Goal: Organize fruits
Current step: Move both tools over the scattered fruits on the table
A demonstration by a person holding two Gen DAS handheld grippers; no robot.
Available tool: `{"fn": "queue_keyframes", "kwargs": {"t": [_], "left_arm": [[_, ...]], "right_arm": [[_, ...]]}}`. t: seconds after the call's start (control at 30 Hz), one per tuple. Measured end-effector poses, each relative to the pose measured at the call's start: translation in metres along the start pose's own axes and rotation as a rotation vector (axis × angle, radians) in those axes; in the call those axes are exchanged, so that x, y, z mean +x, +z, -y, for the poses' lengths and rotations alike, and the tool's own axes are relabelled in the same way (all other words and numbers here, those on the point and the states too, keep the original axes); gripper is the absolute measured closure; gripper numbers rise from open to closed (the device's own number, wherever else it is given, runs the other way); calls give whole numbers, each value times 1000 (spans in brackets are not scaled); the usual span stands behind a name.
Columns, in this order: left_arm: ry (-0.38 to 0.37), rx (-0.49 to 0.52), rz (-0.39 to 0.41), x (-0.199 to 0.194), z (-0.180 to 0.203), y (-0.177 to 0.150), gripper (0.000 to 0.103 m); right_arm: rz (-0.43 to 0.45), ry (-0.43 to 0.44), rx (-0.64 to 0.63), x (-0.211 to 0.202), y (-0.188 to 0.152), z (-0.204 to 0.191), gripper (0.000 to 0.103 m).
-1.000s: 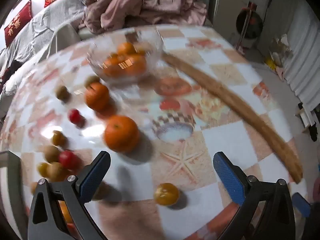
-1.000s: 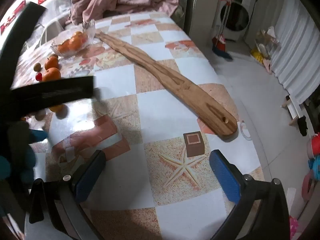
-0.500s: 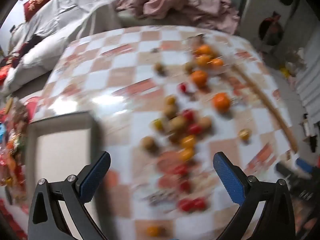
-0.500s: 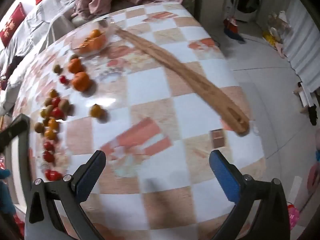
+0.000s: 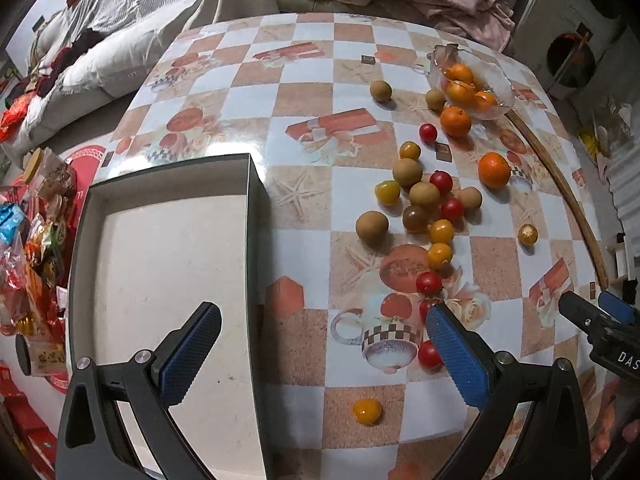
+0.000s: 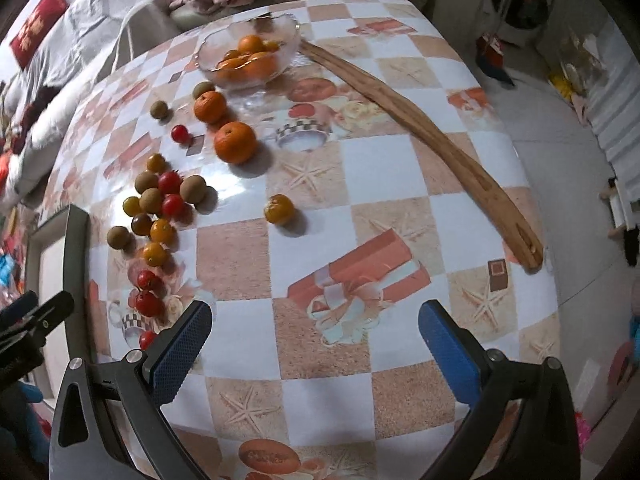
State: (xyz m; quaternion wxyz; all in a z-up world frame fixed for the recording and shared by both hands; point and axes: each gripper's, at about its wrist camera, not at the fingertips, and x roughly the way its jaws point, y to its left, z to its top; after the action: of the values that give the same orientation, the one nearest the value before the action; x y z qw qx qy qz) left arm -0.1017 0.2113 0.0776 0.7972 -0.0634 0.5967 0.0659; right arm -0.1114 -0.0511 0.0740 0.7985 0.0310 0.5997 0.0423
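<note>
Checkered counter [image 5: 304, 92] bearing a shallow box [image 5: 160, 272], a glass bowl [image 6: 248, 56] of oranges, and scattered cherry tomatoes [image 5: 428, 282] and longans [image 5: 372, 224] between them. Left gripper [image 5: 320, 356] and right gripper [image 6: 316, 352]: jaws wide apart, empty.

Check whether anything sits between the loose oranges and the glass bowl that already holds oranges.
Nothing visible blocks them. The nearer orange has only the second orange on the line to the glass bowl, and that one lies just short of the bowl's rim. A brown fruit sits beside it, off to the side.
</note>
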Motion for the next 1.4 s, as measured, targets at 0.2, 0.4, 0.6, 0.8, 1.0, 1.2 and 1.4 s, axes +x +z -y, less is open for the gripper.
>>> {"fn": "queue_keyframes", "kwargs": {"t": [0.2,0.4,0.6,0.8,1.0,1.2,1.4], "left_arm": [[8,-5,-28,8,-2,-2,0],[17,8,-45,13,-1,-1,0],[25,9,-53,19,-2,3,0],[29,14,-58,23,-1,5,0],[30,15,-66,28,0,6,0],[36,22,-70,31,0,7,0],[41,29,-70,33,0,9,0]], "right_arm": [[-28,7,-26,2,5,-9,0],[-42,8,-25,6,4,-11,0],[-53,2,-29,10,5,-12,0],[-62,1,-25,14,9,-11,0],[-66,2,-26,17,10,-12,0],[-72,7,-21,19,9,-11,0],[-74,5,-20,20,10,-11,0]]}}
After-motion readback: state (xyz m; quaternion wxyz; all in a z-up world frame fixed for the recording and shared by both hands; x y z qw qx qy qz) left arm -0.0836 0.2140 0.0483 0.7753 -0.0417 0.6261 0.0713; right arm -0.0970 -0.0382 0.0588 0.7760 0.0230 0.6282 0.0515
